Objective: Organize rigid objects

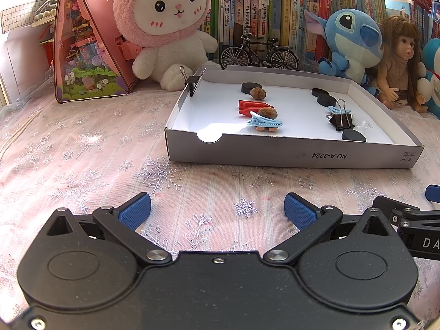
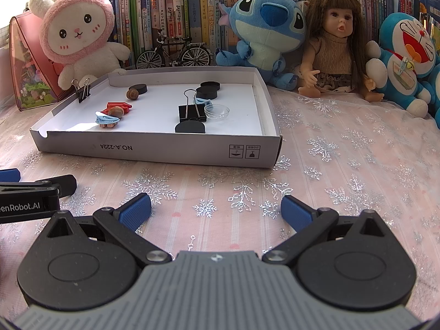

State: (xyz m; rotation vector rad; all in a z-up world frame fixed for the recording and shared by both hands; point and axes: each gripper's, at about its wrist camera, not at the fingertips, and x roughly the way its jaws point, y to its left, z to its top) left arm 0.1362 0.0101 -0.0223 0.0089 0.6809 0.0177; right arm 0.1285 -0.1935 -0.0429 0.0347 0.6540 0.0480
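- Left gripper [image 1: 217, 206]: jaws spread wide, holding nothing, low over the surface [image 1: 82, 151], near side of the tray [image 1: 288, 159].
- Right gripper [image 2: 216, 206]: jaws likewise apart and unloaded, just beside the left one.
- Tray contents, left group: nuts [image 2: 132, 93], red pieces [image 2: 118, 107], blue clip [image 2: 106, 118], one black disc [image 2: 138, 88].
- Right group: black discs [image 2: 209, 89], binder clip [image 2: 192, 112], clear dish [image 2: 217, 112], second blue clip [image 2: 202, 101].
- A small binder clip [image 2: 84, 91] grips the left wall.
- Progress: all small items lie inside the tray; none shows on the cloth. Kinds remain mixed, so this fits either sorting pending or gathering complete.
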